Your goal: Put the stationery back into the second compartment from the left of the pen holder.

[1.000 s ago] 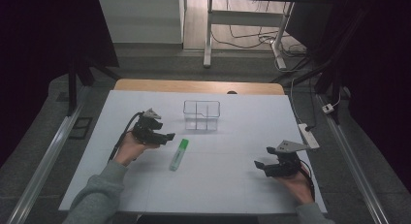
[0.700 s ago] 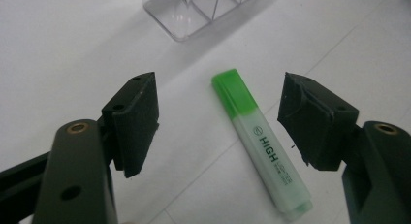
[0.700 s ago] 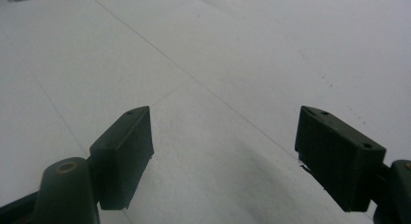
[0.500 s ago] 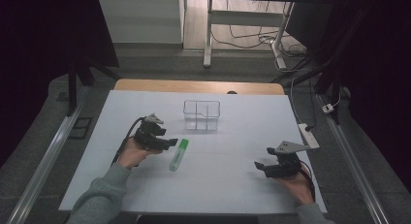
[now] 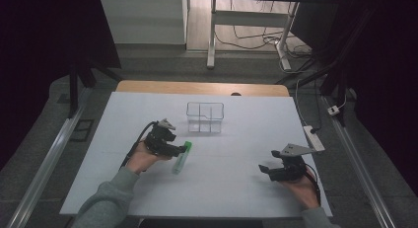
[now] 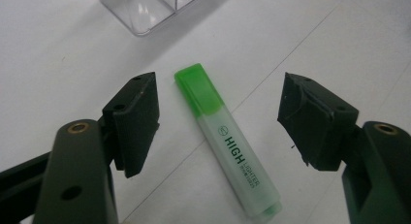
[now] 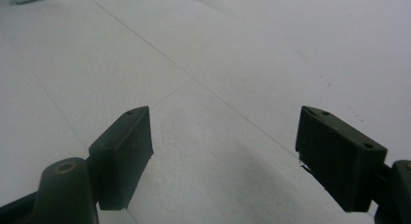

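Note:
A green highlighter (image 5: 180,159) lies flat on the white table (image 5: 246,134), left of centre, its cap pointing away. My left gripper (image 5: 180,150) hovers over its cap end. In the left gripper view the highlighter (image 6: 228,141) lies between the wide-apart jaws of this gripper (image 6: 220,95), and neither pad touches it. My right gripper (image 5: 265,169) rests near the table's right front, held in a hand. Its jaws (image 7: 223,136) stand open over bare table with nothing between them.
A clear plastic box with compartments (image 5: 205,117) stands just beyond the highlighter, and its corner (image 6: 145,10) shows at the top of the left gripper view. A white power strip (image 5: 314,138) lies at the table's right edge. Metal rails run along both sides.
My left hand has slid to the right, bringing its open jaws over the highlighter's cap end. The highlighter and my right gripper have stayed put.

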{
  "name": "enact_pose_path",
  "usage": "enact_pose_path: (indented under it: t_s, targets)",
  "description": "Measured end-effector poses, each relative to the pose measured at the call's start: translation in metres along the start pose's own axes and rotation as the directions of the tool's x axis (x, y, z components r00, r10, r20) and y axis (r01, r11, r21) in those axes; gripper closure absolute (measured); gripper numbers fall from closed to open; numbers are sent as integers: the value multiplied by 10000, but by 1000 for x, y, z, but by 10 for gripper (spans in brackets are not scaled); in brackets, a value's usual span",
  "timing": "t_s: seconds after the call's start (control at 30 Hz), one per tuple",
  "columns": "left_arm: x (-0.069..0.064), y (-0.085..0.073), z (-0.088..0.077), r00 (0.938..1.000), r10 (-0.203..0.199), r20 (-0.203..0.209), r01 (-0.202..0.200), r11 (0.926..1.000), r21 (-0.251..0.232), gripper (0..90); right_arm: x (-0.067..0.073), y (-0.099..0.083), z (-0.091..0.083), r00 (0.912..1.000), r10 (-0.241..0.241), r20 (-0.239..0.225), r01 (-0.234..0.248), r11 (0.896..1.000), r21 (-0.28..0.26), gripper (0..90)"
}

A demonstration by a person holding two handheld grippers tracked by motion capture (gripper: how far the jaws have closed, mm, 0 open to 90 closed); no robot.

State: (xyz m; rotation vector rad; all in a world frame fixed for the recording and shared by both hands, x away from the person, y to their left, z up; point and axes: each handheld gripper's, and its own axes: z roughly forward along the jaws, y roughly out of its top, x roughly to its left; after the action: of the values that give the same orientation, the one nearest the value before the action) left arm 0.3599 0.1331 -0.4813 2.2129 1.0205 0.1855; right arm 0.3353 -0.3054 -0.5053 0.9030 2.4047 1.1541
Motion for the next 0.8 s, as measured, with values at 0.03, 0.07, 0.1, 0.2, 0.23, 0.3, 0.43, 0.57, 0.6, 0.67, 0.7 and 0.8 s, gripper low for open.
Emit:
enact_pose_path:
  t_s: [0.03, 0.07, 0.1, 0.2, 0.23, 0.3, 0.43, 0.57, 0.6, 0.67, 0.7, 0.8]
  targets:
    - [0, 0, 0, 10000, 40, -14, -40, 10000, 35, 308, 0, 0, 0, 10000, -20, -1, 20, 10000, 32, 205]
    - [-1, 1, 1, 10000, 45, -24, -45, 10000, 57, 308, 0, 0, 0, 10000, -49, -22, 49, 10000, 43, 204]
    - [-1, 1, 1, 10000, 15, -25, -15, 10000, 37, 307, 1, 0, 1, 10000, -77, 8, 77, 9999, 70, 204]
    - [-2, 1, 3, 10000, 67, -20, -67, 9999, 113, 303, 2, 0, 1, 10000, -94, 4, 94, 9998, 146, 203]
    - [-3, 1, 5, 9999, 101, -27, -101, 9998, 151, 301, 2, 0, 1, 9999, -112, 15, 112, 9998, 147, 204]
    - [-3, 2, 8, 9999, 104, -43, -103, 9996, 258, 296, 2, 1, 2, 9999, -120, 14, 120, 9998, 151, 203]
    - [-1, 3, 15, 9999, -8, -135, 14, 9990, 440, 290, 2, 0, 2, 10000, -69, 1, 69, 9999, 149, 202]
    - [-3, 7, 23, 9996, -127, -258, 142, 9982, 583, 290, 2, 2, 0, 10000, 4, -71, -4, 10000, -23, 202]
    - [-4, 8, 25, 9995, -124, -278, 142, 9979, 635, 290, 3, 2, 0, 10000, 13, -79, -13, 10000, -45, 202]
    - [-5, 10, 30, 9993, -70, -366, 99, 9968, 795, 290, 3, 3, 0, 10000, -10, -68, 10, 10000, -2, 202]
    - [-4, 10, 33, 9993, -132, -362, 163, 9962, 855, 290, 4, 3, 0, 10000, -32, -64, 32, 10000, 6, 201]
    - [-2, 12, 41, 9983, -406, -414, 447, 9937, 1023, 299, 5, 3, 1, 9999, -43, -97, 43, 10000, 29, 202]
